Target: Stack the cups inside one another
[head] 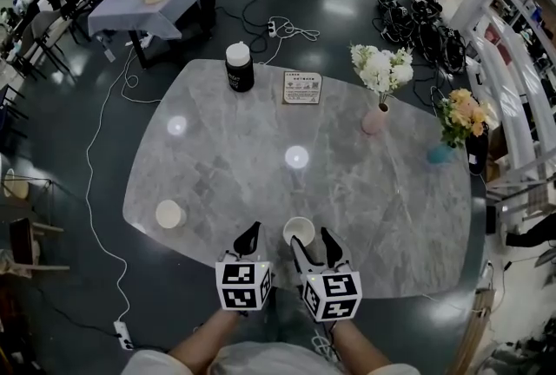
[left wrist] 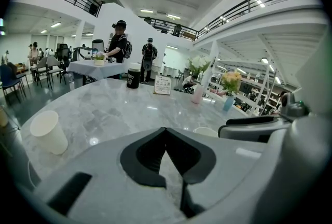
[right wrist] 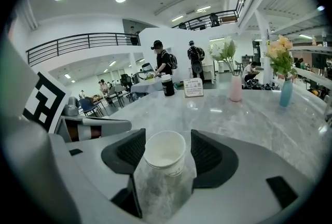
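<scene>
Two white paper cups stand upright on the grey marble table [head: 217,165]. One cup [head: 299,231] [right wrist: 165,153] is near the front edge, between the fingers of my right gripper [head: 313,245] [right wrist: 167,137]. That gripper is open, with a pad close on each side of the cup and narrow gaps showing. The other cup [head: 169,213] [left wrist: 48,131] stands apart at the table's left front. My left gripper [head: 249,234] [left wrist: 165,132] is shut and empty, just left of the right gripper, its tips meeting. In the left gripper view only the near cup's rim [left wrist: 207,130] shows.
At the far side stand a black jar with a white lid [head: 239,67] and a small sign card [head: 302,88]. A pink vase of white flowers [head: 375,117] and a blue vase of orange flowers [head: 440,153] stand at the right. Cables lie on the floor around.
</scene>
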### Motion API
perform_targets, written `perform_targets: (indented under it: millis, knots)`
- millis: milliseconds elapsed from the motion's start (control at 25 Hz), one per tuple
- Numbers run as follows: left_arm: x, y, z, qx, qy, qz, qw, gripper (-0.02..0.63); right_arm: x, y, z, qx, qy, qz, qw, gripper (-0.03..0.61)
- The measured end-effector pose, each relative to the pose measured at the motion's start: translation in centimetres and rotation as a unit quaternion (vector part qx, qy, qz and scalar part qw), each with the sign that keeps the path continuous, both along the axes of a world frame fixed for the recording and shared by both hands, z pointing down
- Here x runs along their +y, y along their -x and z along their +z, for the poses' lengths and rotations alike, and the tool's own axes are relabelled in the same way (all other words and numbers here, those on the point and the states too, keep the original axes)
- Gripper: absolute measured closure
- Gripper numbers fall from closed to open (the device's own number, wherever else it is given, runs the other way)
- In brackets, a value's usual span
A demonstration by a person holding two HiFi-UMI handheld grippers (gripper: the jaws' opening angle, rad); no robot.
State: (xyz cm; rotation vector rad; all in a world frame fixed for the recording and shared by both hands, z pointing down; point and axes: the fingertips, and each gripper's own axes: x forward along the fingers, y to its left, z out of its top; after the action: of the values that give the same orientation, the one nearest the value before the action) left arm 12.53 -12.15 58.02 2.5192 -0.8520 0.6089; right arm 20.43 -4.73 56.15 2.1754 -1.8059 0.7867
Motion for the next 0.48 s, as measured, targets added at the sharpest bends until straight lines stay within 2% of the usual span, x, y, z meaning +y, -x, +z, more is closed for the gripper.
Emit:
perform_targets:
  millis: [280, 320, 400, 480]
  knots:
    - [-0.6, 0.2, -0.9, 0.002, -0.009, -0.013, 0.9999, 0.615, -0.5, -1.4, -1.7, 0.0, -0.028, 0.011, 1.0, 0.333]
    - [-0.7, 0.2, -1.1, 0.003, -0.011, -0.014, 0.9998, 0.615, -0.6, -1.7, -2.0, 0.004, -0.032, 0.015, 0.999, 0.356]
    - [-0.9, 0.3, -1.5, 0.004, -0.015, -0.018, 0.9997, 0.615, -0.7, -2.4, -2.8, 0.015, -0.04, 0.025, 0.999, 0.442]
    - [-1.1, 0.4, -2.0, 0.006, -0.021, -0.022, 0.9995, 0.615, -0.8, -2.8, -3.4, 0.02, -0.049, 0.032, 0.998, 0.481]
